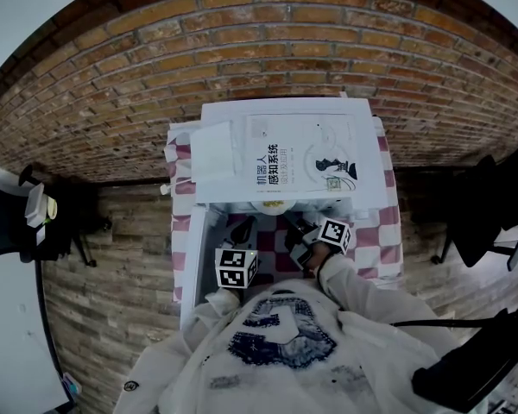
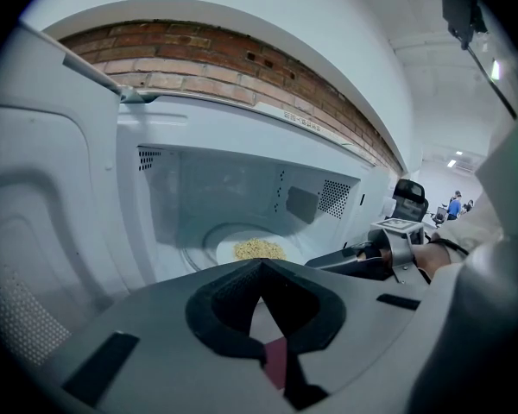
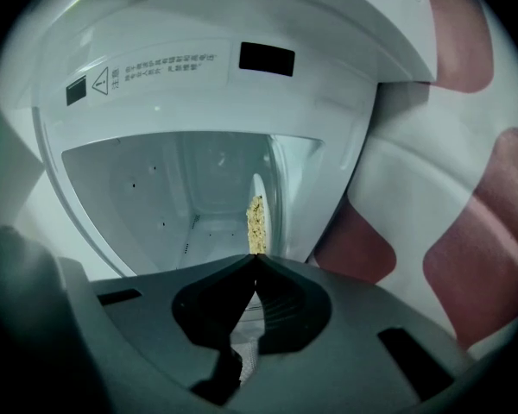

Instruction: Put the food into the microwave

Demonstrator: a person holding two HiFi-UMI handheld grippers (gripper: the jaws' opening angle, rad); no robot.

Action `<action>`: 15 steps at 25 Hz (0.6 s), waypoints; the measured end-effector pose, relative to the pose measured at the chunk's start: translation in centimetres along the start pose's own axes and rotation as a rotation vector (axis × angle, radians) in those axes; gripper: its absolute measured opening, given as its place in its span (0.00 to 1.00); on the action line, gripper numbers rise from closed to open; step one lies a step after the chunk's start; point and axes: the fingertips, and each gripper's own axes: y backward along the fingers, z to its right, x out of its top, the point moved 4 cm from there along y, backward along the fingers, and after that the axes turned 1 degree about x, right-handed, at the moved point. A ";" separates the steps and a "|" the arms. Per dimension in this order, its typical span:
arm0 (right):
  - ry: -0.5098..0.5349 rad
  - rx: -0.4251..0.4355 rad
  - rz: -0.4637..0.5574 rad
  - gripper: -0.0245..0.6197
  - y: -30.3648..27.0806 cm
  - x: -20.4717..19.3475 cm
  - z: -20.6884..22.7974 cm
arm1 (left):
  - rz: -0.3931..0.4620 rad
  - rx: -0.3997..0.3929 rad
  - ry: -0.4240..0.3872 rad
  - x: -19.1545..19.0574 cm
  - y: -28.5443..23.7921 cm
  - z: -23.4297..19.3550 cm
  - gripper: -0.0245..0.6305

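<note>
The white microwave (image 1: 281, 110) stands open, its door (image 1: 192, 266) swung out to the left. Inside, a white plate (image 2: 229, 250) with yellowish food (image 2: 259, 249) rests on the turntable; in the right gripper view the food (image 3: 256, 222) appears edge-on. My left gripper (image 2: 261, 262) is shut on nothing, just outside the cavity and pointing at the plate. My right gripper (image 3: 257, 257) is also shut and empty in front of the opening, and it shows from the side in the left gripper view (image 2: 328, 259). In the head view both grippers, left (image 1: 244, 229) and right (image 1: 292, 223), sit close together at the opening.
A large book (image 1: 302, 158) and a white paper (image 1: 212, 149) lie on top of the microwave. The microwave sits on a table with a red-and-white checked cloth (image 1: 382, 231) against a brick wall. Black chairs (image 1: 17, 222) stand on either side.
</note>
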 end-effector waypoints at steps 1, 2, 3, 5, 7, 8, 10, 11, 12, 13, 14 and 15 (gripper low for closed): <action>0.002 0.000 0.001 0.06 -0.2 0.0 -0.1 | -0.002 0.000 0.000 0.0 0.0 0.0 0.05; 0.002 -0.001 0.002 0.06 -0.4 0.1 -0.1 | -0.005 -0.001 -0.001 0.0 0.0 0.0 0.05; -0.002 -0.001 0.002 0.06 -0.5 0.1 -0.2 | -0.008 -0.001 -0.001 -0.1 0.0 0.0 0.05; -0.008 0.002 0.003 0.06 -0.9 0.1 -0.2 | -0.012 -0.002 -0.003 -0.1 0.0 0.0 0.05; -0.004 0.005 0.007 0.06 -1.2 0.3 -0.3 | -0.014 -0.002 -0.003 0.0 0.0 0.0 0.05; 0.002 0.006 0.009 0.06 -1.4 0.5 -0.3 | -0.016 -0.002 -0.003 0.0 0.0 -0.1 0.05; 0.009 0.010 0.014 0.06 -1.7 0.7 -0.4 | -0.022 -0.002 -0.002 -0.1 0.0 -0.1 0.05; 0.007 0.011 0.017 0.06 -1.8 0.8 -0.4 | -0.024 -0.003 -0.003 -0.2 0.0 -0.1 0.05; 0.006 0.012 0.020 0.06 -1.9 1.0 -0.4 | -0.024 -0.004 -0.004 -0.2 0.0 -0.1 0.05; 0.005 0.011 0.023 0.06 -2.0 1.1 -0.4 | -0.025 -0.005 -0.005 -0.2 -0.1 0.0 0.05; 0.005 0.011 0.025 0.06 -2.1 1.2 -0.4 | -0.025 -0.007 -0.006 -0.2 -0.1 0.0 0.05; 0.007 0.012 0.027 0.06 -2.2 1.3 -0.5 | -0.025 -0.008 -0.006 -0.2 -0.1 0.0 0.05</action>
